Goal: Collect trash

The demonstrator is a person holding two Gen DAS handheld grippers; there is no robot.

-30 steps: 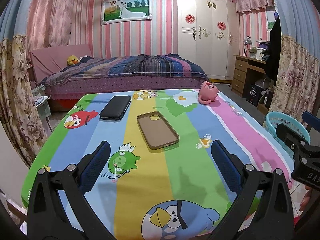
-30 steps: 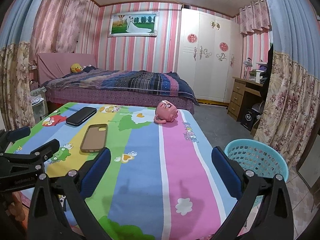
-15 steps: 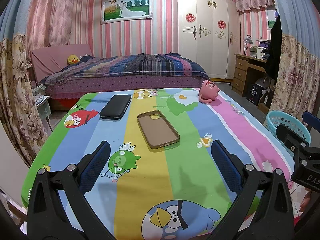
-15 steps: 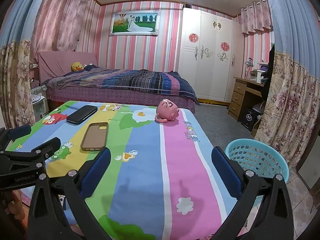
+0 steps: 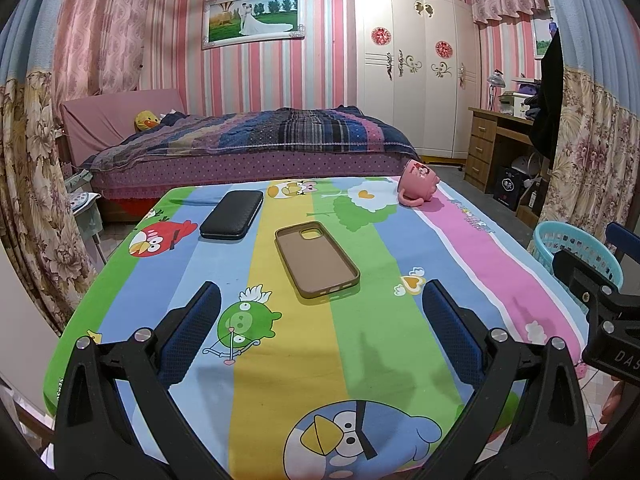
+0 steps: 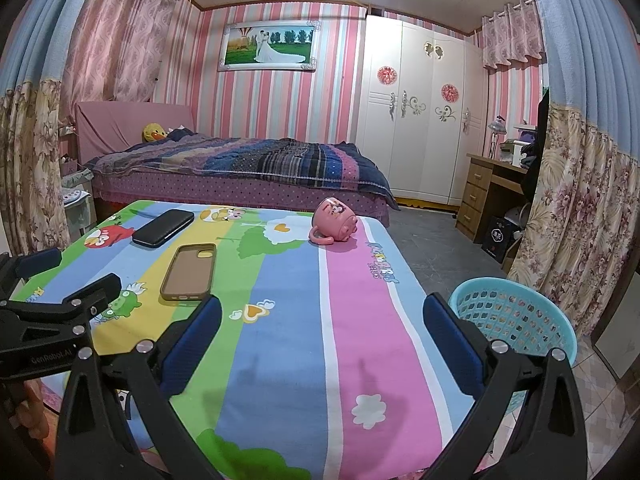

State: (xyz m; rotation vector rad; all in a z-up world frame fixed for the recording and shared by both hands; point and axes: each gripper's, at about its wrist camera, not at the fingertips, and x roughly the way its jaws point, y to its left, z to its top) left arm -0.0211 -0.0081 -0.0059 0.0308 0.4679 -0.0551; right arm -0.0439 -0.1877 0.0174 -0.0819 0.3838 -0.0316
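A table with a striped cartoon cloth (image 5: 360, 340) (image 6: 288, 320) carries a brown phone case (image 5: 316, 258) (image 6: 190, 270), a black wallet-like case (image 5: 232, 214) (image 6: 163, 227) and a pink mug (image 5: 418, 182) (image 6: 335, 225) lying on its side. A light-blue plastic basket (image 6: 516, 320) (image 5: 576, 250) stands on the floor off the table's right edge. My left gripper (image 5: 320, 300) hovers open over the near part of the table, empty. My right gripper (image 6: 322, 312) is open and empty above the pink stripe, left of the basket.
Behind the table is a bed (image 5: 248, 140) with a patterned quilt. A white wardrobe (image 5: 416, 72) and a wooden desk (image 5: 496, 148) stand at the right. Curtains (image 6: 580, 200) hang on both sides. The other gripper shows at each view's edge.
Both views have risen and tilted slightly; the table objects sit a little lower in frame. Nothing was taken hold of or moved.
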